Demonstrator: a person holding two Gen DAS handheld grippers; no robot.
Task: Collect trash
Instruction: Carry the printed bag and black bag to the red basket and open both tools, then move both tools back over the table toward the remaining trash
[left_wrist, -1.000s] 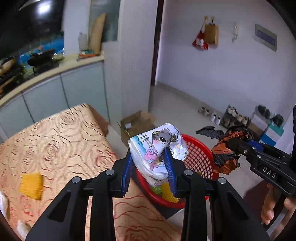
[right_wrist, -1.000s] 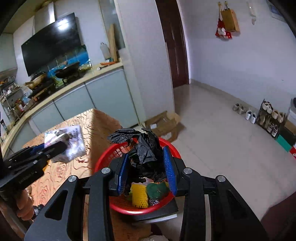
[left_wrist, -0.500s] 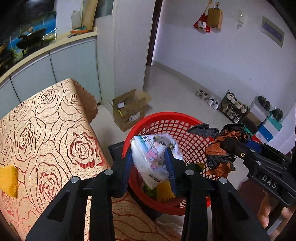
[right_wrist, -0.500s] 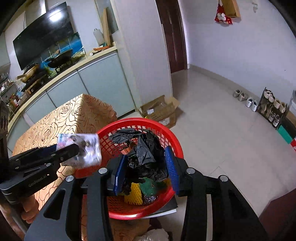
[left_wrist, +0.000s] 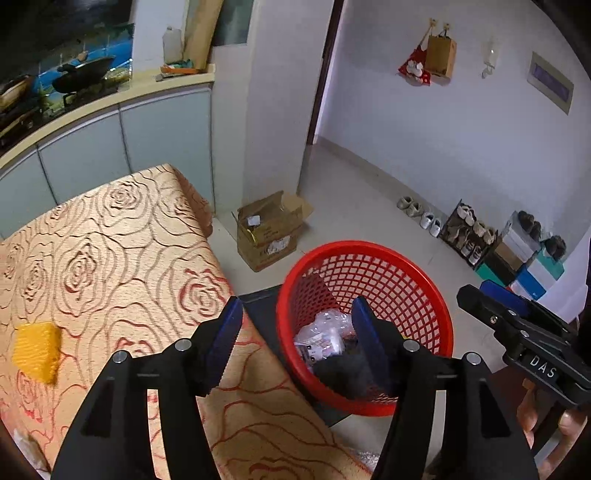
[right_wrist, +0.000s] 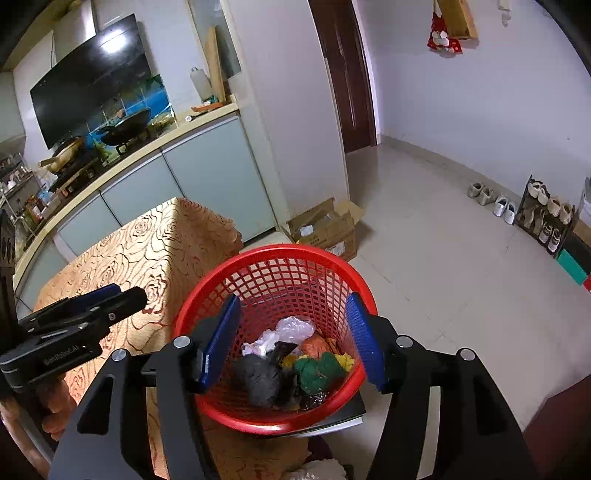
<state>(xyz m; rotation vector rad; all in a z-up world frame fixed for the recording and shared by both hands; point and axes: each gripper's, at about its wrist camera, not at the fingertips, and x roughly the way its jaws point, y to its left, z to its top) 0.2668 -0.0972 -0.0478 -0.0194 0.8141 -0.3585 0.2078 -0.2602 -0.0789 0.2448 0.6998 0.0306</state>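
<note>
Both tongs hang spread and empty over the red basket beside the rose-patterned table: left gripper, right gripper. A black bag and printed wrapper lie inside; a yellow scrap sits on the table.

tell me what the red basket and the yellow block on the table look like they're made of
Round red mesh basket: probably moulded plastic, from its glossy rim and even open lattice walls.
Yellow ribbed block: looks like a soft foam or sponge, matte with a fine corrugated surface, though blur leaves that open.
</note>
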